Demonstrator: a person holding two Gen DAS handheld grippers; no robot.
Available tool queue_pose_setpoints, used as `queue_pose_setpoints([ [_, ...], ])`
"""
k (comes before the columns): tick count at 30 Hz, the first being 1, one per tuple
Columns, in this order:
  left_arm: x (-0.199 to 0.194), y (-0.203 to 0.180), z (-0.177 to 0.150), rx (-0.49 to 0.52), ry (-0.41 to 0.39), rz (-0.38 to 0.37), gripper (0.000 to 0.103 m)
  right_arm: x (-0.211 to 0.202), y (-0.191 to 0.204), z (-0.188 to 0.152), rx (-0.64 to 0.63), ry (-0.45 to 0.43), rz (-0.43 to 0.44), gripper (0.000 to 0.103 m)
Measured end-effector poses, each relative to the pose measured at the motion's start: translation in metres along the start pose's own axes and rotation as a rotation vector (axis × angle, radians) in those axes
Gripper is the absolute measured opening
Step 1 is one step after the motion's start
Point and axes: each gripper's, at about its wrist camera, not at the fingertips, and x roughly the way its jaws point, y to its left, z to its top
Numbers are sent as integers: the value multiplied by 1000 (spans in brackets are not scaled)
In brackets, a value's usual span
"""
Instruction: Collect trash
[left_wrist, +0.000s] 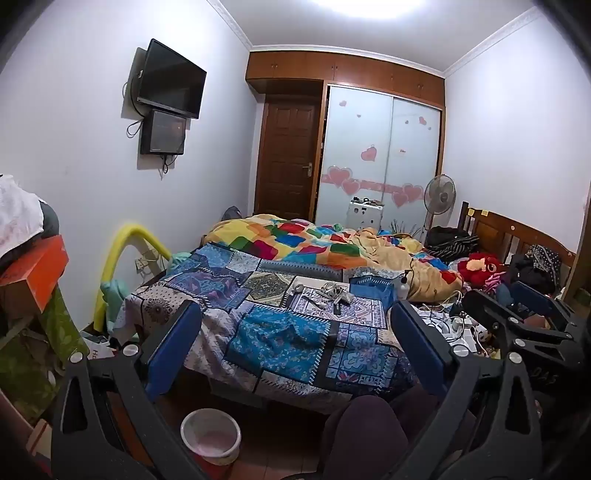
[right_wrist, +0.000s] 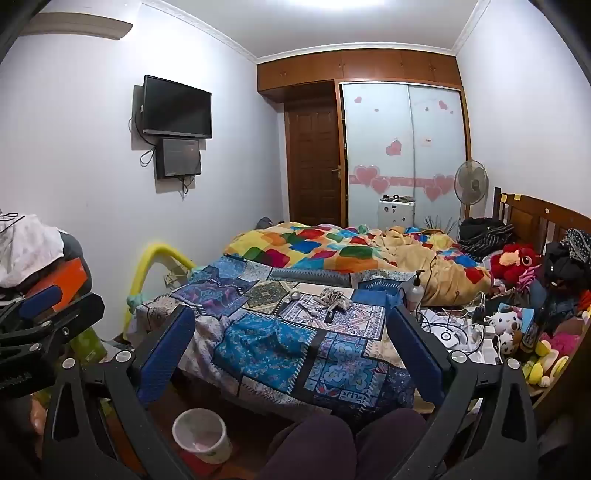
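Both tools hover wide apart and empty over the foot of a cluttered bed.

The left tool (left_wrist: 295, 339) and right tool (right_wrist: 288, 339) point slightly downward, blue pads spread, nothing between them. Beyond them, on the bed (right_wrist: 266, 343) with its patchwork cover, lies a small heap of scraps and cords (right_wrist: 332, 300) (which bits are trash I cannot tell). Below and left of each tool, a white bin (right_wrist: 201, 434) stands on the floor, beside the person's knees (right_wrist: 314, 439).
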Motion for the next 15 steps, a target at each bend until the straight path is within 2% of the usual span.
queue_pose_setpoints([
  [15, 2, 9, -10, 1, 12, 1, 103, 0, 1, 0, 2, 10, 0, 103],
])
